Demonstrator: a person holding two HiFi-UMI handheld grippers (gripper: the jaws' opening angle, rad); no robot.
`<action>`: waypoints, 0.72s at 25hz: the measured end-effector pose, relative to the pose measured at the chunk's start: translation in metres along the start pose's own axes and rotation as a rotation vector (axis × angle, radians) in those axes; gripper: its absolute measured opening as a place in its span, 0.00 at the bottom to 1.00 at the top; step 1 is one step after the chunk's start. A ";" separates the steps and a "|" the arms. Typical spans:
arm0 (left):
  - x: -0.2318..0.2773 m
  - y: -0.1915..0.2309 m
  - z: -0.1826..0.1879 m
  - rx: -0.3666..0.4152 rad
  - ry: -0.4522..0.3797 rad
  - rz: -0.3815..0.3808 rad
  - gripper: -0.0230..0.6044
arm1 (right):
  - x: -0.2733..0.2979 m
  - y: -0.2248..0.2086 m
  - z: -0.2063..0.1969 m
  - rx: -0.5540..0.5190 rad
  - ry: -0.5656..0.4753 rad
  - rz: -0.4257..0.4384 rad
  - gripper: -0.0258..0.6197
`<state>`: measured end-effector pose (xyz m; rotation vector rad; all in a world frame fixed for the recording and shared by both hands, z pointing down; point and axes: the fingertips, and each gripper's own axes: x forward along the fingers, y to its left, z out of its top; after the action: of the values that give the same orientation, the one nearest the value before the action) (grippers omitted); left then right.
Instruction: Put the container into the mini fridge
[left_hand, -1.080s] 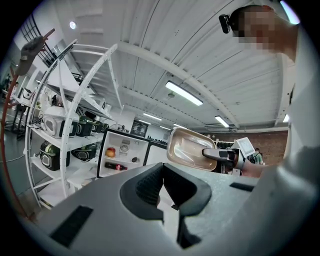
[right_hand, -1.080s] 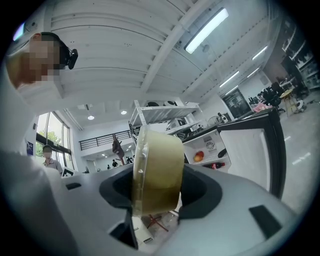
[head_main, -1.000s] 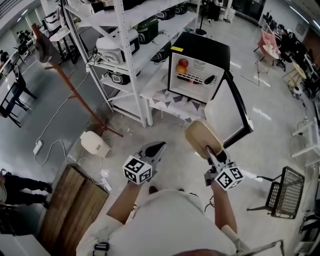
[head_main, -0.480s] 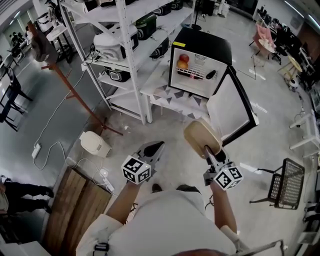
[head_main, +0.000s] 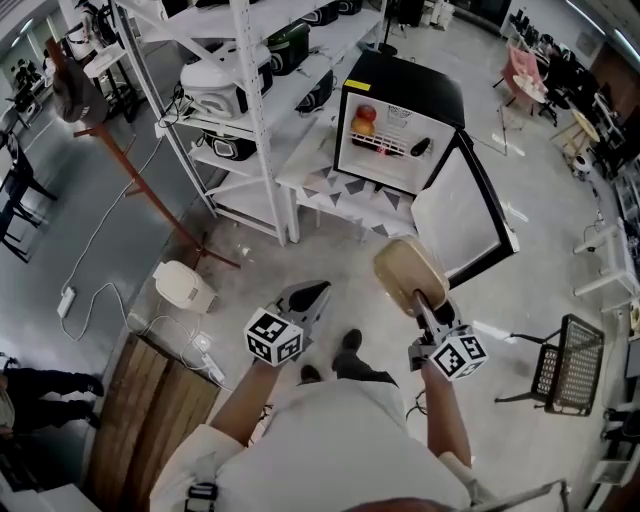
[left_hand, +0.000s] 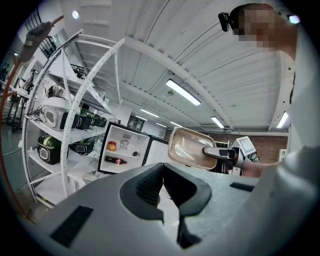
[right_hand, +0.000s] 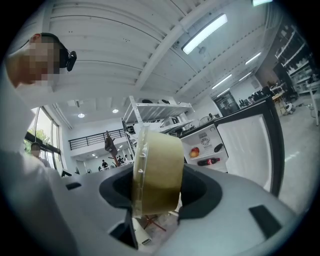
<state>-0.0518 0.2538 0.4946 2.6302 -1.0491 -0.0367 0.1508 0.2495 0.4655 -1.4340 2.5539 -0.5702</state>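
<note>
My right gripper (head_main: 421, 303) is shut on a beige plastic container (head_main: 408, 274), held up on its side in front of me. In the right gripper view the container (right_hand: 157, 170) fills the gap between the jaws. The black mini fridge (head_main: 397, 128) stands ahead on a low white table, its door (head_main: 462, 215) swung open to the right. My left gripper (head_main: 306, 297) is shut and empty, level with the right one. From the left gripper view I see the fridge (left_hand: 122, 150) and the held container (left_hand: 190, 148).
Fruit (head_main: 365, 115) and a dark bottle (head_main: 420, 147) lie on the fridge shelf. White shelving (head_main: 250, 90) with appliances stands left of the fridge. A white appliance (head_main: 183, 288), cables and a wooden cabinet (head_main: 150, 410) are at the left; a black wire chair (head_main: 570, 365) stands right.
The person has stepped forward, and a foot now shows below the grippers. The fridge door shows wider to the right. Both grippers keep their places, and the container stays held.
</note>
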 end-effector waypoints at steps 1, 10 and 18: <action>0.002 0.002 0.001 0.001 0.002 0.002 0.04 | 0.004 -0.002 0.000 0.004 0.001 0.002 0.39; 0.036 0.034 0.010 0.006 0.020 0.036 0.04 | 0.057 -0.027 0.005 0.022 0.021 0.044 0.39; 0.085 0.063 0.020 0.005 0.034 0.061 0.04 | 0.104 -0.070 0.013 0.042 0.041 0.067 0.39</action>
<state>-0.0345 0.1482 0.5018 2.5925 -1.1182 0.0242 0.1554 0.1252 0.4864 -1.3310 2.5943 -0.6457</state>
